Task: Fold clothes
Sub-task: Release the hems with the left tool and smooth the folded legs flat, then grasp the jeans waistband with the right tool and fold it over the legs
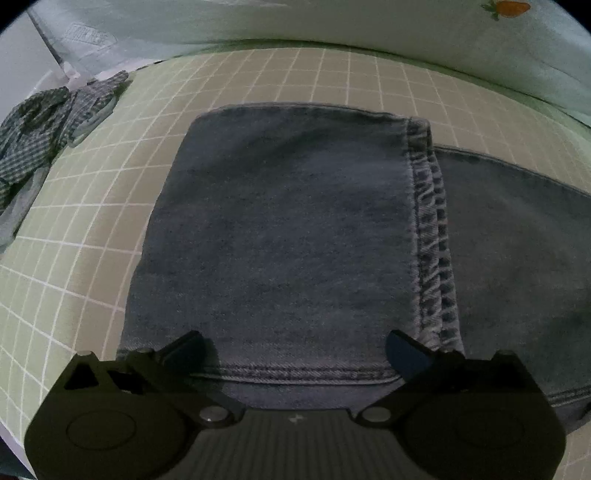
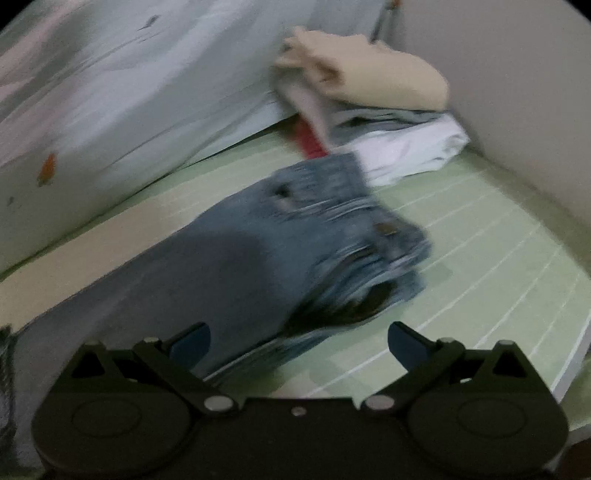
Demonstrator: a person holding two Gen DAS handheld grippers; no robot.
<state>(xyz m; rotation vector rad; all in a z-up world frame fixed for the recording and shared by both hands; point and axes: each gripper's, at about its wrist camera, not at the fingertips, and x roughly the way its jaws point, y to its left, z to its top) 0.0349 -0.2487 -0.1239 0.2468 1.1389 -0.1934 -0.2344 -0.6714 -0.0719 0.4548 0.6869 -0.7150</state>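
Note:
Blue jeans [image 1: 288, 229] lie flat on the green grid mat [image 1: 110, 206], one leg end folded over the rest, its hem seam [image 1: 432, 236] running down the right. My left gripper [image 1: 295, 350] is open, just above the near edge of the jeans, holding nothing. In the right wrist view, blurred by motion, the jeans' waist end [image 2: 332, 229] lies bunched on the mat [image 2: 480, 266]. My right gripper [image 2: 299, 343] is open and empty, low over the near edge of the jeans.
A crumpled checked shirt [image 1: 48, 125] lies at the mat's far left. A pale quilt with carrot prints [image 1: 369, 26] borders the far side. A stack of folded clothes [image 2: 388, 110], beige on top, white below, sits against the wall at the back right.

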